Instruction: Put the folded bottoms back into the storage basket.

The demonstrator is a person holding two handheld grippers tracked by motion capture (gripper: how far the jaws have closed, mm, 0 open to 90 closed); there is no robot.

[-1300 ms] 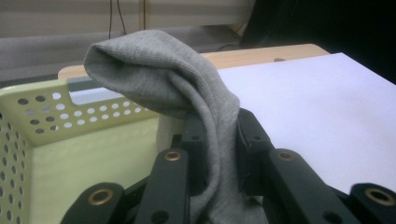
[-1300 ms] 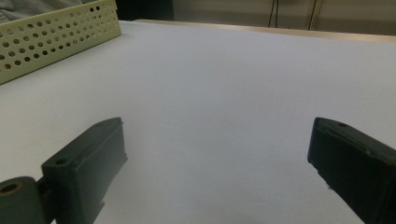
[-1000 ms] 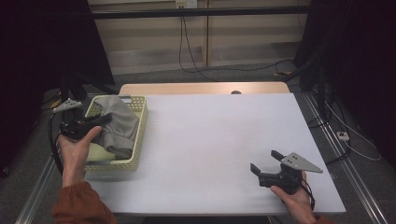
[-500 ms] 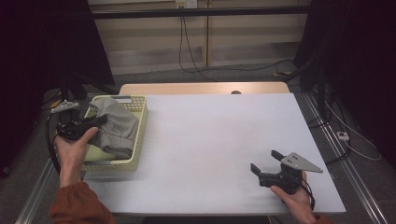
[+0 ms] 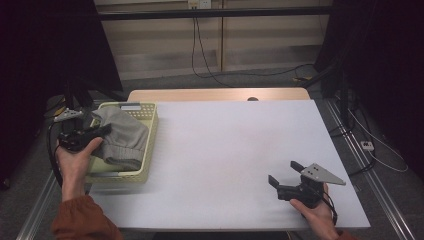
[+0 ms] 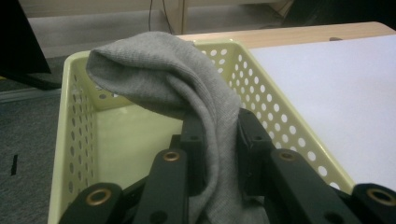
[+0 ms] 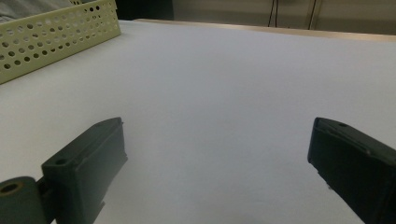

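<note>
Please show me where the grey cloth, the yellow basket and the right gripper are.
grey cloth (image 6: 154,74): left gripper view, on its raised fold.
yellow basket (image 5: 148,150): high view, on its right wall.
right gripper (image 5: 285,173): high view, between its open jaw tips.

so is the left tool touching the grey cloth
Touching. The left gripper view shows the left tool with both jaws pressed against the grey cloth pinched between them, over the basket.

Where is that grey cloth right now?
In the high view the grey cloth hangs over the yellow basket at the table's left edge, pinched between the jaws of the left hand-held gripper.
</note>
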